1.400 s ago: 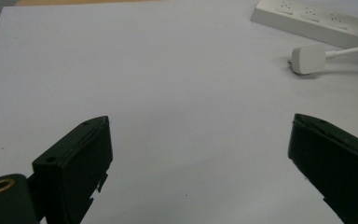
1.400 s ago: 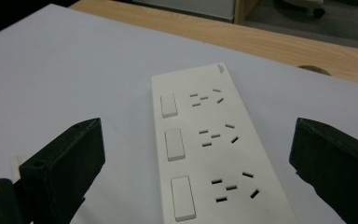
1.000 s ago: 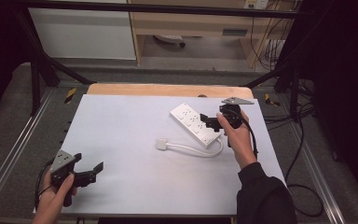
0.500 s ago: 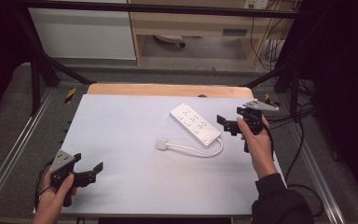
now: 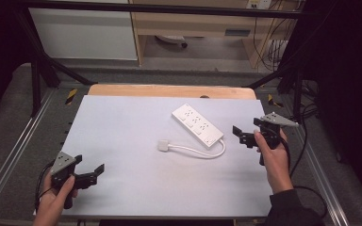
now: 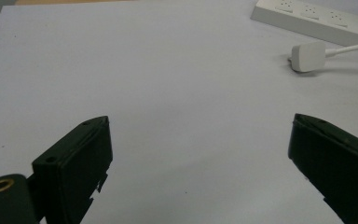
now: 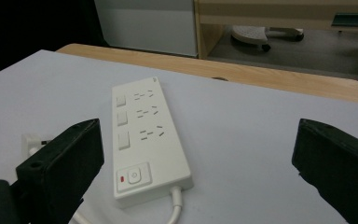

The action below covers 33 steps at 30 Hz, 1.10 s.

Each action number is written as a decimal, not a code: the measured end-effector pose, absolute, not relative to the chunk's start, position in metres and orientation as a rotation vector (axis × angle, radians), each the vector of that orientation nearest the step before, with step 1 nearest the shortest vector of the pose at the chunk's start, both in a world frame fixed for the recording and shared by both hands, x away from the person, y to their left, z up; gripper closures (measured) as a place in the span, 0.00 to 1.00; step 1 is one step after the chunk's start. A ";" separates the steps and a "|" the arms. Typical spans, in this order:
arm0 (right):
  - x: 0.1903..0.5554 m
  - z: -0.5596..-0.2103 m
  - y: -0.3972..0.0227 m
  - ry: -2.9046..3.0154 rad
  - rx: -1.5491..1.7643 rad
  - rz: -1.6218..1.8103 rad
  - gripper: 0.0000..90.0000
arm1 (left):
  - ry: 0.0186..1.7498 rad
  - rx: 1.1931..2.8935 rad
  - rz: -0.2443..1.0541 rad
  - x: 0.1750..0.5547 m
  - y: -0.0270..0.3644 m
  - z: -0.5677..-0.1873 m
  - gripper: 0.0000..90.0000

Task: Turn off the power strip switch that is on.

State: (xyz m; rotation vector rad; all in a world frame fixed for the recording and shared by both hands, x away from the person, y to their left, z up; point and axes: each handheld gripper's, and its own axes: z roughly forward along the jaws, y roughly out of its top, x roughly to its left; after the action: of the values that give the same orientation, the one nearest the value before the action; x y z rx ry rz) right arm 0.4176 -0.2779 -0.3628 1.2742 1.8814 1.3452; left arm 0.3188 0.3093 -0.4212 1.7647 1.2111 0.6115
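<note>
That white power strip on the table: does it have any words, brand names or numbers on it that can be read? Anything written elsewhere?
None can be read.
Power strip: no words or brand; just a power symbol on its round button, beside a small red mark.
Plug: blank.
Shelf label in the high view: too blurred to read.

Matt white sheet (image 5: 136, 136) covers the tabletop, smooth and even, with pale bare wood (image 5: 169, 91) showing along the far edge. The power strip (image 7: 144, 140) looks like smooth white plastic with a faint sheen, and so do its plug (image 6: 307, 56) and cord (image 5: 202, 151). Both grippers' jaws look like matt black plastic; the right gripper (image 5: 246, 135) carries a dull grey plate.
</note>
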 end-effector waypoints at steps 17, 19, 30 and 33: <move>0.384 -0.384 -0.295 1.852 1.286 1.333 0.02 | 1.215 1.762 0.617 0.319 0.310 -0.421 0.07; 0.381 -0.388 -0.295 1.859 1.287 1.326 0.02 | 1.215 1.761 0.618 0.319 0.310 -0.421 0.07; 0.372 -0.401 -0.296 1.858 1.295 1.317 0.02 | 1.210 1.757 0.616 0.318 0.310 -0.421 0.07; 0.370 -0.405 -0.296 1.863 1.302 1.316 0.02 | 1.209 1.757 0.617 0.318 0.310 -0.420 0.07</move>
State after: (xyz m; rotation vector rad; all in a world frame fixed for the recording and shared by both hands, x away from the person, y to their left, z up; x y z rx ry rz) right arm 0.3697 -0.2960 -0.4049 1.3019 1.8629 1.3162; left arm 0.3184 0.3100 -0.4205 1.7572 1.2089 0.6171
